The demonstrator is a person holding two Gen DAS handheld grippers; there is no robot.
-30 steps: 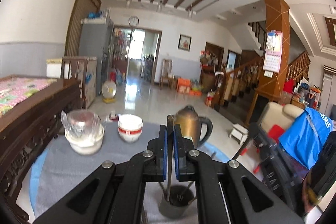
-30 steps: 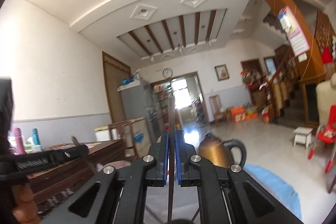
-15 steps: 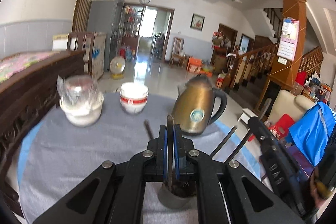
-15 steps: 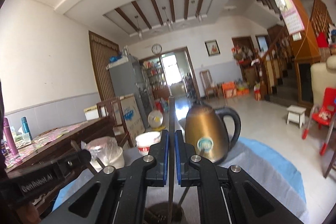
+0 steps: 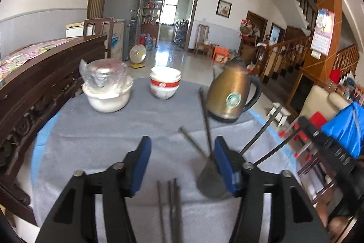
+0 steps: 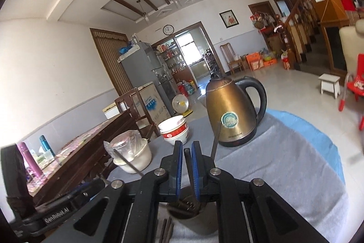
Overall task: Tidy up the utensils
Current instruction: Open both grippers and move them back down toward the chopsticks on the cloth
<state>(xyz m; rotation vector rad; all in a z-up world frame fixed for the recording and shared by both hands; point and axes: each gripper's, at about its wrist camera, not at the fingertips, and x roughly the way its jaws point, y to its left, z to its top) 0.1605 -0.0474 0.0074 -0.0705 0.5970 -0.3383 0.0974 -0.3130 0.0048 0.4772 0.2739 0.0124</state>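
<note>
Sorting job: putting chopsticks into the cup (image 5: pixel 209 183) on the grey cloth (image 5: pixel 109 129).
Left gripper (image 5: pixel 182 147): its jaws have just been opening and stand wide; no pad presses on anything.
Right gripper (image 6: pixel 187 152): the jaws are almost shut, with one chopstick (image 6: pixel 187 165) standing up between the pads and its low end down in the cup.
Sticks in the cup (image 5: pixel 206 120): a few lean out of the top, fanned apart.
Sticks on the cloth (image 5: pixel 170 208): three or so lie side by side, just in front of the cup, on the near side.
How they feel: probably light, thin, hard and smooth, so one can slip or roll away.
Where to hold: I would pinch one stick near its middle or upper half, across its thin side, so the tip points down into the cup.
Watch out: the cup looks small and light and may tip if a stick pushes its rim.
Nearby: the kettle (image 5: pixel 232 95) and the bowls (image 5: pixel 165 85) stand well behind.
</note>
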